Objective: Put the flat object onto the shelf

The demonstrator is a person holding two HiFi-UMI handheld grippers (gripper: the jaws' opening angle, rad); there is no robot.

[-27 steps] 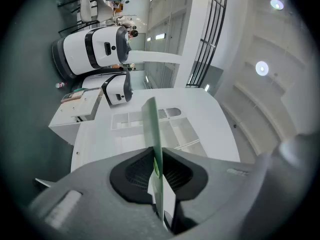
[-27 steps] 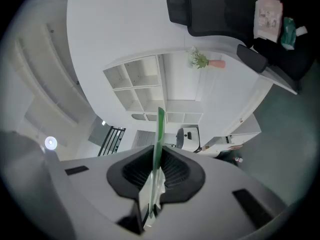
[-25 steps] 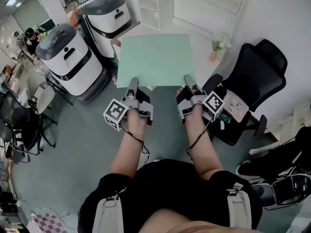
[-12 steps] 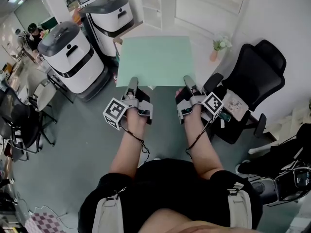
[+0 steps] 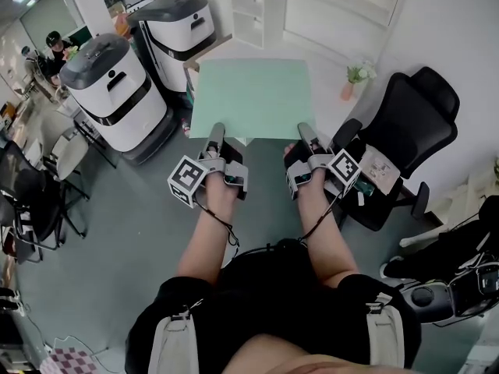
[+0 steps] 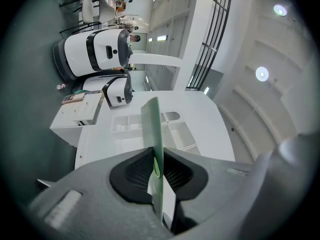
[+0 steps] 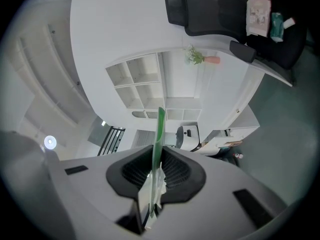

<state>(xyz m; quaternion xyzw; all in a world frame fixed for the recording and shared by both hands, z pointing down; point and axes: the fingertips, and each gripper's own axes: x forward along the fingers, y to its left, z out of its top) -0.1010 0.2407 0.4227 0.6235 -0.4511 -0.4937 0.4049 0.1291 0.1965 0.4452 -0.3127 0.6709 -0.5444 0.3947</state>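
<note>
The flat object is a pale green board, held level over a white desk. My left gripper is shut on the board's near edge at the left. My right gripper is shut on the same edge at the right. In the left gripper view the board stands edge-on between the pads of the gripper. It also shows edge-on in the right gripper, whose jaws have just been opening slightly with the board still pressed between them. The white cubby shelf stands beyond the desk.
Two white-and-black machines stand at the left of the desk. A black office chair is at the right, and a small plant in a pink vase stands on the desk. Chairs and a person are at the far left.
Both grippers have carried the green board a little forward, toward the desk and shelf. The hold on its near edge looks the same.
</note>
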